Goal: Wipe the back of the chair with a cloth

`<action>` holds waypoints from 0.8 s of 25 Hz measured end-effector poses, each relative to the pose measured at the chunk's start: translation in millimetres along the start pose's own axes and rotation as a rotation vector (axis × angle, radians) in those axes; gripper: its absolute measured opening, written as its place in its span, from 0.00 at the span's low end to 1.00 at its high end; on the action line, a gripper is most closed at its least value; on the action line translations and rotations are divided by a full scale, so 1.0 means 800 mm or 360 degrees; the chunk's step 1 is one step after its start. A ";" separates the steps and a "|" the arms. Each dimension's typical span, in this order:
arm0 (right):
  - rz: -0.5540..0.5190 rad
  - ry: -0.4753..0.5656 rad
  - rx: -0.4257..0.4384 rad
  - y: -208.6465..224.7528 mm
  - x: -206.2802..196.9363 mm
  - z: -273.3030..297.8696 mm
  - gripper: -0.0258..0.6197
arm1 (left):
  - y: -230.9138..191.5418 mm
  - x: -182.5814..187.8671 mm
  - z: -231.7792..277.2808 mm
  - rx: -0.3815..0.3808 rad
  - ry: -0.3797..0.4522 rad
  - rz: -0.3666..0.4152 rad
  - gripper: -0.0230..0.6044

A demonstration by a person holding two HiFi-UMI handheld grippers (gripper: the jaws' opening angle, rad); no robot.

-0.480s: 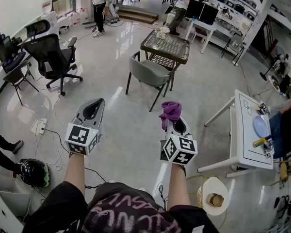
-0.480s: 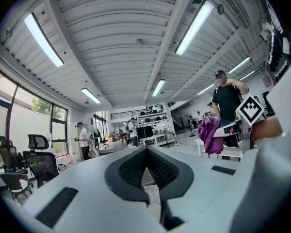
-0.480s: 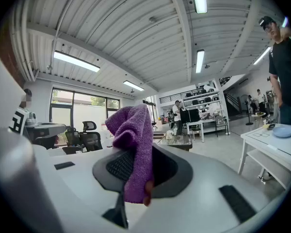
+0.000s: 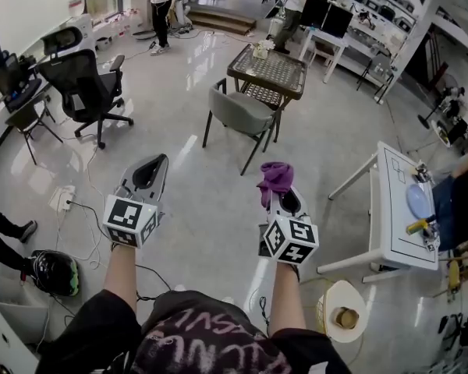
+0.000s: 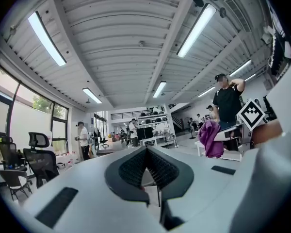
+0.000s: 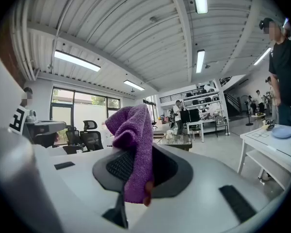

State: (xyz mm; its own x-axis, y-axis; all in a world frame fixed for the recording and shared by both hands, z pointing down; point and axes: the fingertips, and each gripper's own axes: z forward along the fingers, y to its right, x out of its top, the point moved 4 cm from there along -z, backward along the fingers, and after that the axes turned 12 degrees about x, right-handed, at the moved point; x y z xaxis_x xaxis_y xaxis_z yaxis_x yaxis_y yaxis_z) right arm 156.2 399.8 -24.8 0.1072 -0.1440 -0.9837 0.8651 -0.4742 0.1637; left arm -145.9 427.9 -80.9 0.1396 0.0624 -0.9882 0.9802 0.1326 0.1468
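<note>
The right tongs (image 4: 276, 192) gripped a crumpled purple terry cloth (image 4: 275, 175) at the centre of the head view, with the fabric bunched above the tips and draped down between them. At centre left, the left tongs (image 4: 156, 162) were pressed together with nothing in them. The grey padded chair with dark legs (image 4: 238, 114) stood in the upper middle of the frame, well apart from both, beside a brown lattice-topped counter (image 4: 269, 72) on the glossy pale floor (image 4: 210, 209).

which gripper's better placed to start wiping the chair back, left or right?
Right. The right gripper already has the purple cloth pinched in its fingers. The left gripper is shut on nothing and would probably need a handover first. The grey chair stands ahead, slightly nearer the right side.
</note>
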 end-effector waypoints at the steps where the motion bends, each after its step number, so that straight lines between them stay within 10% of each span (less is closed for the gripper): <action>1: -0.0012 0.0002 0.0004 -0.004 0.000 0.001 0.18 | -0.001 -0.001 -0.001 -0.0002 -0.0002 0.0003 0.05; 20: -0.0036 -0.0015 -0.0031 -0.066 -0.027 0.050 0.18 | -0.076 -0.051 0.004 -0.0058 -0.0051 -0.0058 0.05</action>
State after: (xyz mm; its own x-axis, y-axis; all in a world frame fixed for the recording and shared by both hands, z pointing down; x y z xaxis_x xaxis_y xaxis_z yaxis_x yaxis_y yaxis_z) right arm 88.3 393.3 -9.2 0.0832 -0.1418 -0.9864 0.8766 -0.4604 0.1401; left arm -210.8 413.9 -50.0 0.1088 0.0255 -0.9937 0.9791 0.1702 0.1116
